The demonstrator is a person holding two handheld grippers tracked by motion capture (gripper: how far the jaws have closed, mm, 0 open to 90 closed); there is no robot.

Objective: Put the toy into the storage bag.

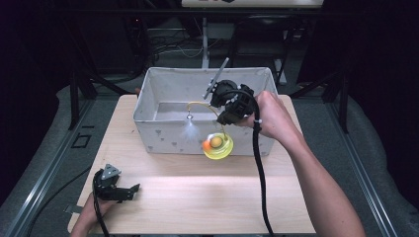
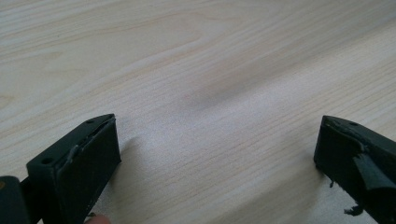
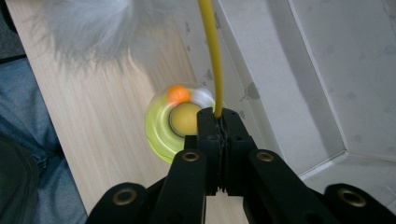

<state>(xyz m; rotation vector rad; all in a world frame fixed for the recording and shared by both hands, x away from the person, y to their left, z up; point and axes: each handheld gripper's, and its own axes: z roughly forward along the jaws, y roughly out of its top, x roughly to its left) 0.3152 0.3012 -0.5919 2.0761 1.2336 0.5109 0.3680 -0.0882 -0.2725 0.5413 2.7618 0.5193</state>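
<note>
A cat toy hangs in the air over the front wall of a white fabric box [image 1: 163,134]. The toy has a round yellow-green base [image 1: 218,146] with an orange ball [image 1: 206,144], a curved yellow wire [image 1: 202,104], and a white feather tuft [image 1: 189,131] at the wire's end. My right gripper [image 1: 223,117] is shut on the yellow wire [image 3: 212,56] just above the base [image 3: 161,128]; the feather tuft [image 3: 93,23] blurs at the top. My left gripper [image 1: 129,191] rests open on the table near the front left corner, nothing between its fingers [image 2: 88,158].
The light wooden table [image 1: 197,197] has bare surface in front of the box. The box's inside [image 1: 173,108] has a pale floor. Dark stands and cables sit behind the table. A person's blue-clad leg [image 3: 28,140] lies below the table edge.
</note>
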